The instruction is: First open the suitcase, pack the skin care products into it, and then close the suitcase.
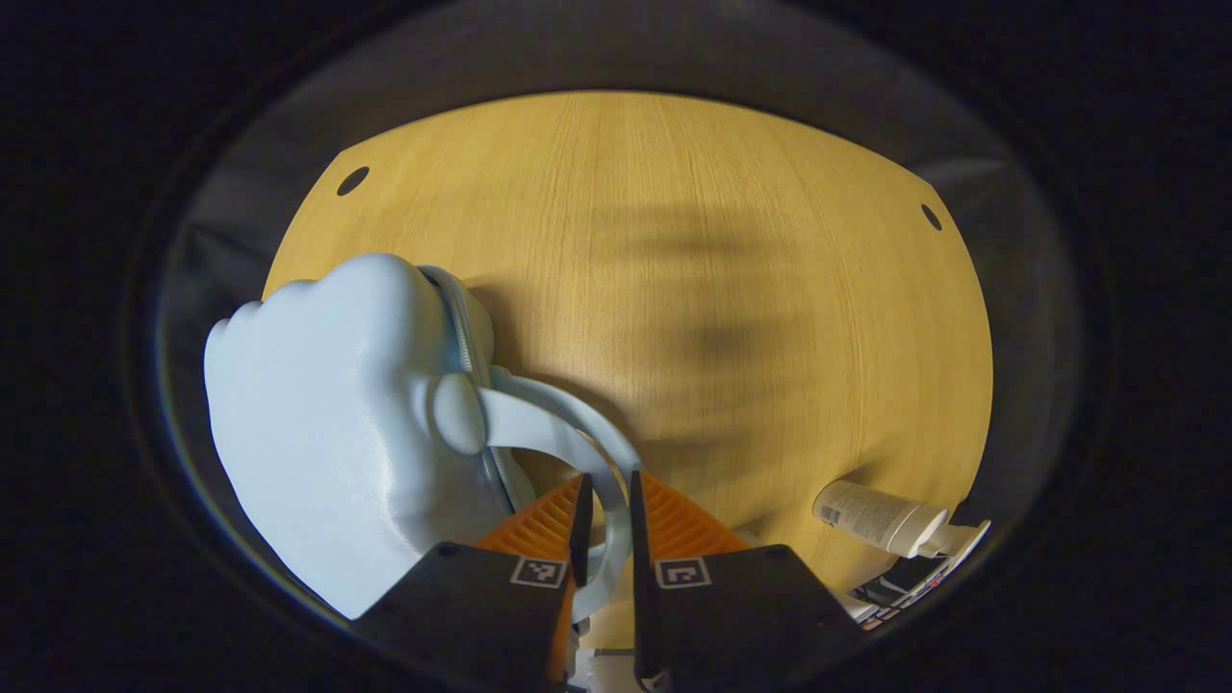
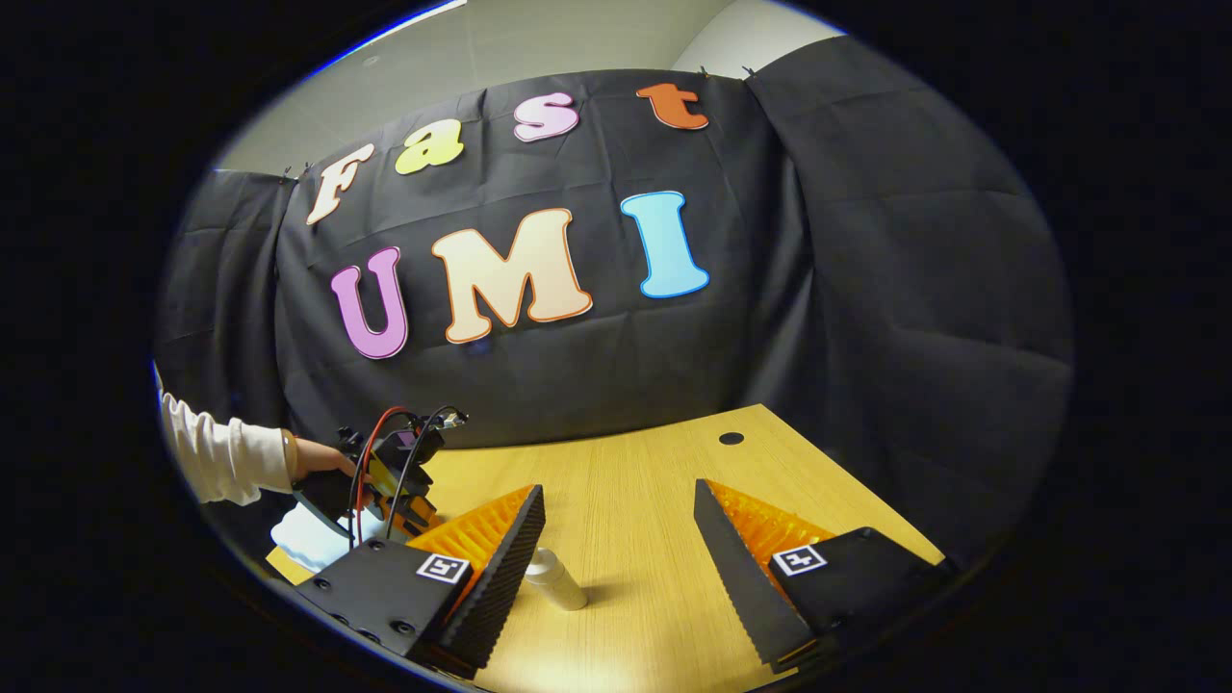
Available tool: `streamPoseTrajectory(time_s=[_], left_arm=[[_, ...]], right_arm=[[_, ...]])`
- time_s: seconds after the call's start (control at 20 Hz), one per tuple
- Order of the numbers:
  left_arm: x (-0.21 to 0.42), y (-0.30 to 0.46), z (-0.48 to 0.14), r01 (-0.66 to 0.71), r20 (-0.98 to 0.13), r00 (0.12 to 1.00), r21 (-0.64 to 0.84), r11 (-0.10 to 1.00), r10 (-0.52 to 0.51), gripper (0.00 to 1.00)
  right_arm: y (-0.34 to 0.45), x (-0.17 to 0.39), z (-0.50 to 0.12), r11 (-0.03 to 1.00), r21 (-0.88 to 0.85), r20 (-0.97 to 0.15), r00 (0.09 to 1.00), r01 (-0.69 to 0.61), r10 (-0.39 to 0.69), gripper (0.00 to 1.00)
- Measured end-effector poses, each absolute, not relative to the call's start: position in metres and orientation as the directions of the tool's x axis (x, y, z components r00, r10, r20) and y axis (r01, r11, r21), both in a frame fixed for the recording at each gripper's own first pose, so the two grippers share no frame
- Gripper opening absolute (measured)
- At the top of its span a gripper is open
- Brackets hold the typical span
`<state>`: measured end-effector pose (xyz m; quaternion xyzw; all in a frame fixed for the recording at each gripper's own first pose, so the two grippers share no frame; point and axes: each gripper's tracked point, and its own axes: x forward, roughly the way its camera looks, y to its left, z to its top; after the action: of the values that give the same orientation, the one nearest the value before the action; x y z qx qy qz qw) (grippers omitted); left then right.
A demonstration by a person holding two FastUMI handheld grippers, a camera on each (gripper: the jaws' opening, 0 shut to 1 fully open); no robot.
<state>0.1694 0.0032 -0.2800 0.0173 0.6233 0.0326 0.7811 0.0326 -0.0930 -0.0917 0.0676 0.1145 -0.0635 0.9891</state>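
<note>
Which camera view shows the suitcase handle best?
The left gripper view: the pale blue suitcase handle curves between the left gripper fingers. The right gripper view shows just a pale bit of the suitcase.

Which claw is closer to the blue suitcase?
Left. The left claw is closed on the suitcase handle. The right claw hangs open over the table, apart from it.

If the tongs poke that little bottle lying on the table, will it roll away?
Probably. The small bottle lies on its side on the smooth wooden table, and it looks round, so a sideways push would likely roll it. It seems small and light, so it may also skid.
</note>
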Motion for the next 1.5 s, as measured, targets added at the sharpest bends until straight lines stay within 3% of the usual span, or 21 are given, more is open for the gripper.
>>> streamPoseTrajectory(time_s=[0.05,0.15,0.35,0.55,0.7,0.9,1.1,1.15,1.2,1.35,1.5], left_arm=[[0.167,0.002,-0.28,-0.021,-0.975,0.209,0.071,0.997,0.074,0.28],[0.169,0.004,-0.28,-0.014,-0.975,0.203,0.087,0.996,0.089,0.33],[0.166,0.012,-0.28,-0.006,-0.978,0.174,0.113,0.994,0.112,0.26],[0.165,0.009,-0.284,-0.05,-0.982,0.166,0.085,0.995,0.092,0.34],[0.162,0.004,-0.295,-0.065,-0.987,0.143,0.065,0.996,0.073,0.34],[0.163,0.002,-0.3,-0.043,-0.988,0.123,0.086,0.995,0.091,0.26],[0.161,0.007,-0.3,-0.011,-0.989,0.094,0.115,0.993,0.115,0.25],[0.16,0.006,-0.303,-0.014,-0.99,0.089,0.108,0.994,0.109,0.13],[0.161,0.006,-0.303,-0.019,-0.991,0.091,0.1,0.995,0.101,0.14],[0.162,0.004,-0.3,-0.065,-0.992,0.108,0.057,0.996,0.064,0.04],[0.163,-0.001,-0.293,-0.079,-0.99,0.144,-0.008,0.997,0.003,0.0]], right_arm=[[-0.094,0.031,-0.092,0.983,0.117,-0.237,0.965,0.143,-0.112,0.98],[-0.096,0.028,-0.092,0.982,0.114,-0.24,0.964,0.148,-0.117,0.98],[-0.107,0.022,-0.09,0.979,0.113,-0.236,0.962,0.169,-0.138,0.98],[-0.114,0.017,-0.092,0.976,0.119,-0.241,0.959,0.183,-0.15,0.98],[-0.115,0.017,-0.091,0.976,0.121,-0.244,0.959,0.179,-0.145,0.98],[-0.117,0.015,-0.092,0.981,0.097,-0.247,0.959,0.171,-0.142,0.98],[-0.119,0.014,-0.094,0.981,0.096,-0.255,0.957,0.168,-0.139,0.98],[-0.119,0.014,-0.093,0.981,0.096,-0.254,0.957,0.167,-0.138,0.98],[-0.119,0.015,-0.093,0.981,0.096,-0.256,0.957,0.166,-0.136,0.98],[-0.119,0.015,-0.094,0.982,0.094,-0.257,0.957,0.161,-0.133,0.98],[-0.115,0.014,-0.094,0.984,0.089,-0.258,0.958,0.152,-0.125,0.98]])
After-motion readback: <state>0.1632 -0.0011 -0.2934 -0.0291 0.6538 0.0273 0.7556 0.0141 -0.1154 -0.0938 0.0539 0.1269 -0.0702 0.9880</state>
